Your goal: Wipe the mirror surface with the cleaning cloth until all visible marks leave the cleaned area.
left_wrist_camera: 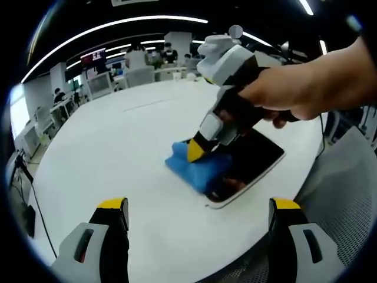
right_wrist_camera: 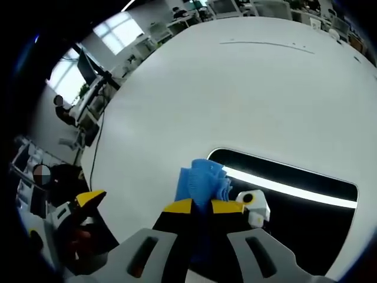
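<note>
The mirror [left_wrist_camera: 259, 156], a dark rectangle in a white frame, lies flat on the white table [left_wrist_camera: 118, 147]. A blue cleaning cloth [left_wrist_camera: 203, 170] covers its left end. The right gripper [left_wrist_camera: 197, 151], held by a hand, comes down from the upper right and presses the cloth onto the glass. In the right gripper view, my right gripper [right_wrist_camera: 202, 206] is shut on the bunched blue cloth [right_wrist_camera: 203, 180] at the mirror's [right_wrist_camera: 294, 200] near corner. My left gripper [left_wrist_camera: 197, 221] hovers open over the table in front of the mirror; its yellow tip [right_wrist_camera: 89, 199] appears at lower left.
The table's near edge curves just below the mirror. A grey mesh chair [left_wrist_camera: 344, 194] stands at the right. Desks, monitors and seated people [left_wrist_camera: 138, 59] fill the far side of the room. A cable [left_wrist_camera: 36, 206] hangs off the table's left.
</note>
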